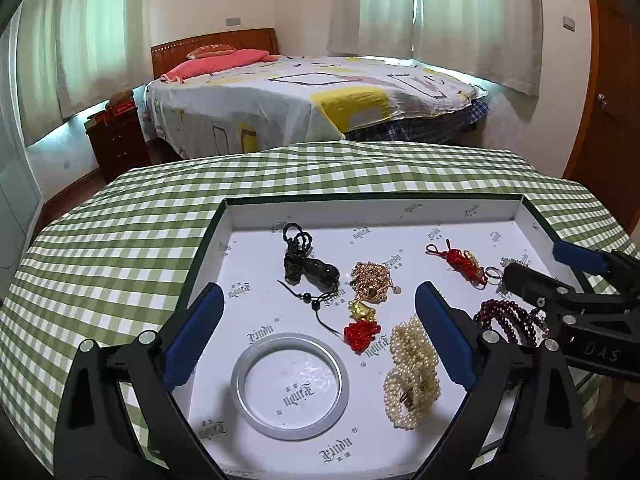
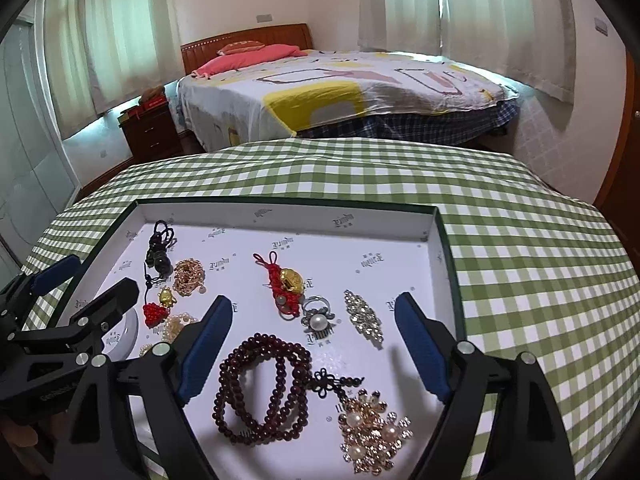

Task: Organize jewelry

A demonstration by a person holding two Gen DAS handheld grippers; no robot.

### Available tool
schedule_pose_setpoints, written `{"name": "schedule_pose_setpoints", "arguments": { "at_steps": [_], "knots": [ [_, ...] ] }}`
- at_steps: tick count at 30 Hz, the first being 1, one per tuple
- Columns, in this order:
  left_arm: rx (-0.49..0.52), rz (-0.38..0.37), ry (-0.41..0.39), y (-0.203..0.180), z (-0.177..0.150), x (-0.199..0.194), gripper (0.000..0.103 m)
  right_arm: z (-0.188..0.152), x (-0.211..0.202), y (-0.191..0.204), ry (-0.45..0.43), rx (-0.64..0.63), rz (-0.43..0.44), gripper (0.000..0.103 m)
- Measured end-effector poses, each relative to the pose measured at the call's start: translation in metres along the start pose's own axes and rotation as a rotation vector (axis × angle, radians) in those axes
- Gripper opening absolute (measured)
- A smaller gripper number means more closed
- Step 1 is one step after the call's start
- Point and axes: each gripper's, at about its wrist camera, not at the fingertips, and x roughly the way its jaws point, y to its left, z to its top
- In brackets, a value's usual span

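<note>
Both claws gape empty over the jewelry tray (image 2: 434,232).

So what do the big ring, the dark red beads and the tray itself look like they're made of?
The big ring looks like brushed metal, perhaps aluminium: pale grey with a matte sheen. The dark red beads look like polished wood or stone: glossy, round, with small highlights; which one is unclear. The tray looks like printed cardboard: thin folded white walls with a repeated logo and a dark green outside.
</note>
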Motion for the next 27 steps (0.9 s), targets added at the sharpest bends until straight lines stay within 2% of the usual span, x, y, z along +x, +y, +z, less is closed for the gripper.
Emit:
{"name": "schedule_pose_setpoints", "arguments": {
  "at_steps": [6,13,20,27],
  "knots": [
    [-0.018,0.002,0.029,0.003,-0.005,-0.009,0.097,-0.006,-0.009,0.004,0.002,-0.002,-0.021,0.083],
    [-0.037,0.031,-0.003,0.008,-0.011,-0.046,0.097,-0.013,-0.032,0.011,-0.015,0.0,-0.024,0.083],
    [-0.044,0.069,-0.053,0.011,-0.012,-0.094,0.097,-0.015,-0.081,0.018,-0.076,0.002,-0.017,0.084],
    [-0.07,0.082,-0.125,0.014,-0.01,-0.159,0.097,-0.017,-0.142,0.026,-0.171,-0.014,0.0,0.084]
  ]
}}
